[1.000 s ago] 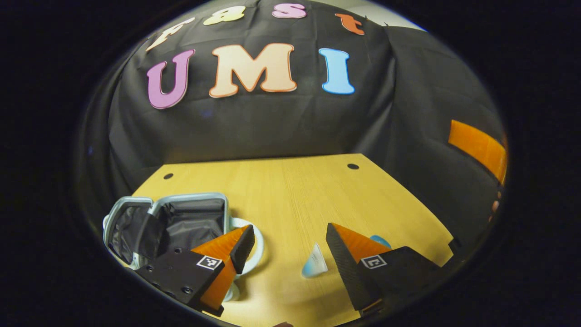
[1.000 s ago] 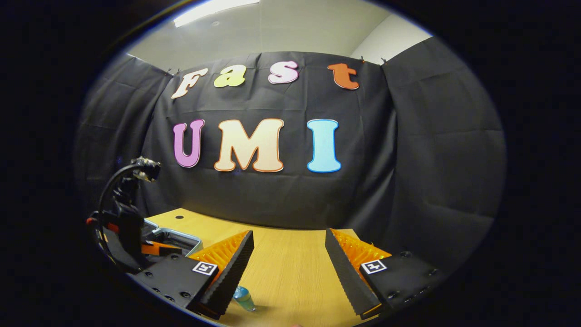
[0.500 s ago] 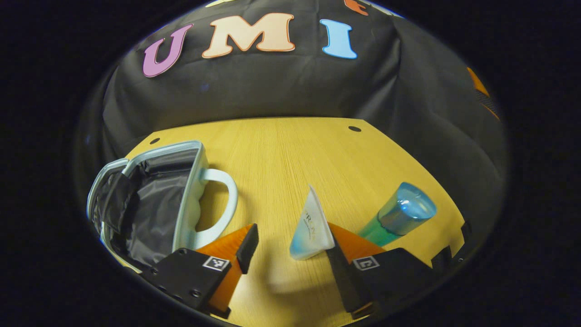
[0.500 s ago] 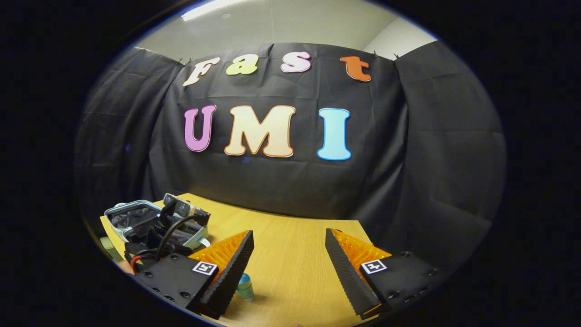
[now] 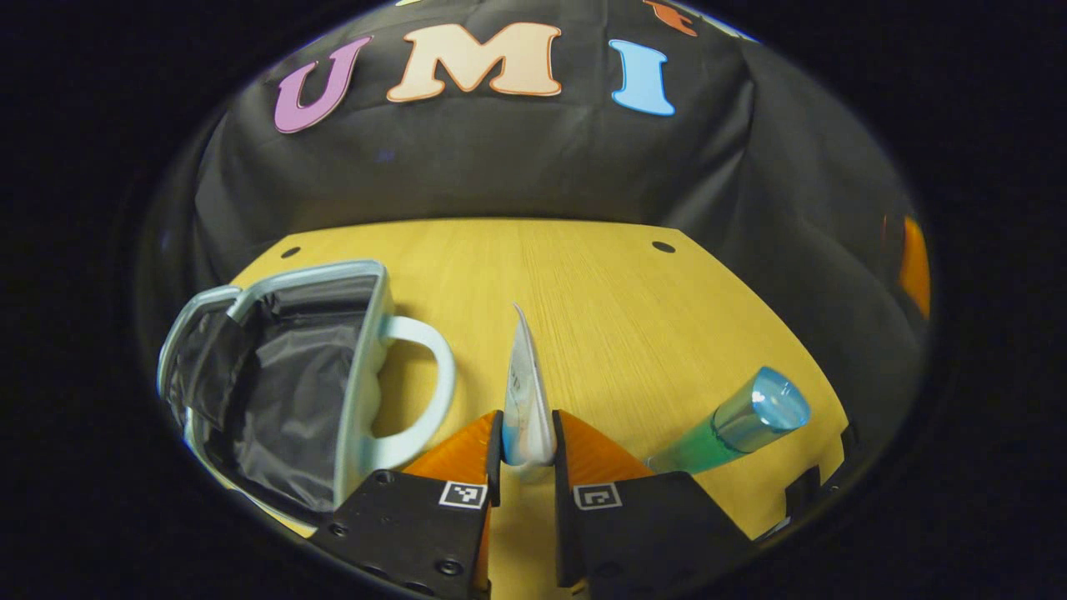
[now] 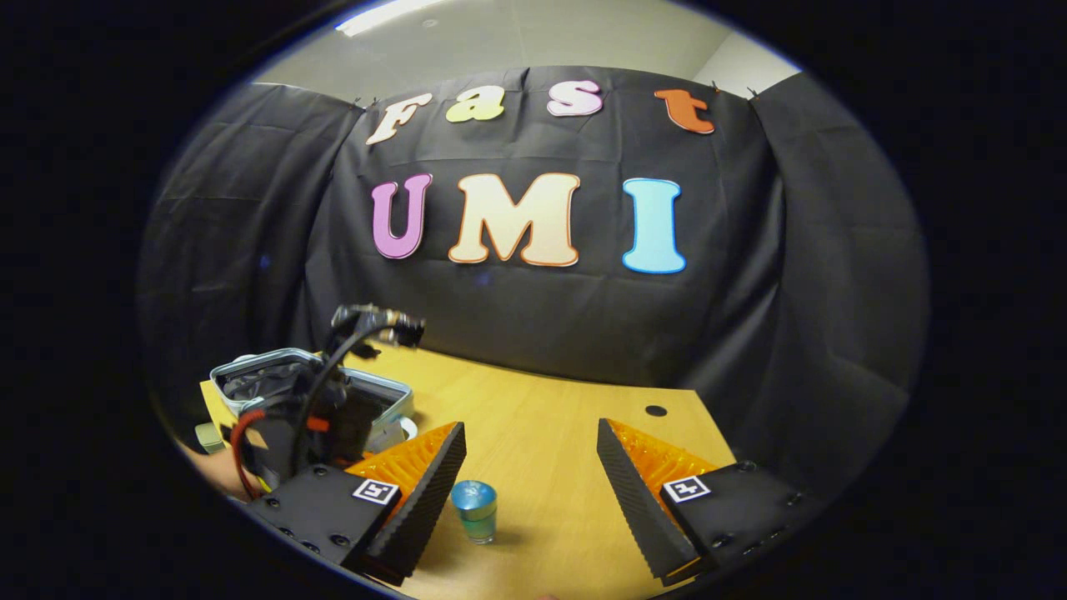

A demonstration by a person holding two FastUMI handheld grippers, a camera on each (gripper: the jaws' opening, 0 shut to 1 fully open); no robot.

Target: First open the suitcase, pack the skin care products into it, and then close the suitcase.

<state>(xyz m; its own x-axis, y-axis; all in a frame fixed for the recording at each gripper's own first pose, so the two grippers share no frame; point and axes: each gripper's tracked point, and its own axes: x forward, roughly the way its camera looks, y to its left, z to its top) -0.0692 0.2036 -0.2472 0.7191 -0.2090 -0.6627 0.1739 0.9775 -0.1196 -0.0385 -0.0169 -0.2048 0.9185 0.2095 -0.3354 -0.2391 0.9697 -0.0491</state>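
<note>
In the left gripper view my left gripper [image 5: 527, 442] is shut on a white and blue skin care tube [image 5: 525, 392], which stands edge-on between the pads. The pale blue suitcase [image 5: 367, 333] lies open to the left with its dark lining [image 5: 283, 392] and its handle [image 5: 425, 375] showing. A green bottle with a blue cap [image 5: 738, 421] stands on the table to the right. In the right gripper view my right gripper [image 6: 529, 492] is open above the table, with the same bottle [image 6: 475, 510] beside its left finger. The left gripper's body [image 6: 321, 408] stands in front of the suitcase [image 6: 250, 375].
The wooden table [image 5: 600, 292] has two small round holes near its far edge, one on each side [image 5: 663, 247]. Black cloth walls close the booth behind and to the right. An orange shape [image 5: 914, 267] shows at the far right.
My left gripper closed on the tube, which was leaning by its right finger before. My right gripper shifted, and the bottle now shows in full by its left finger.
</note>
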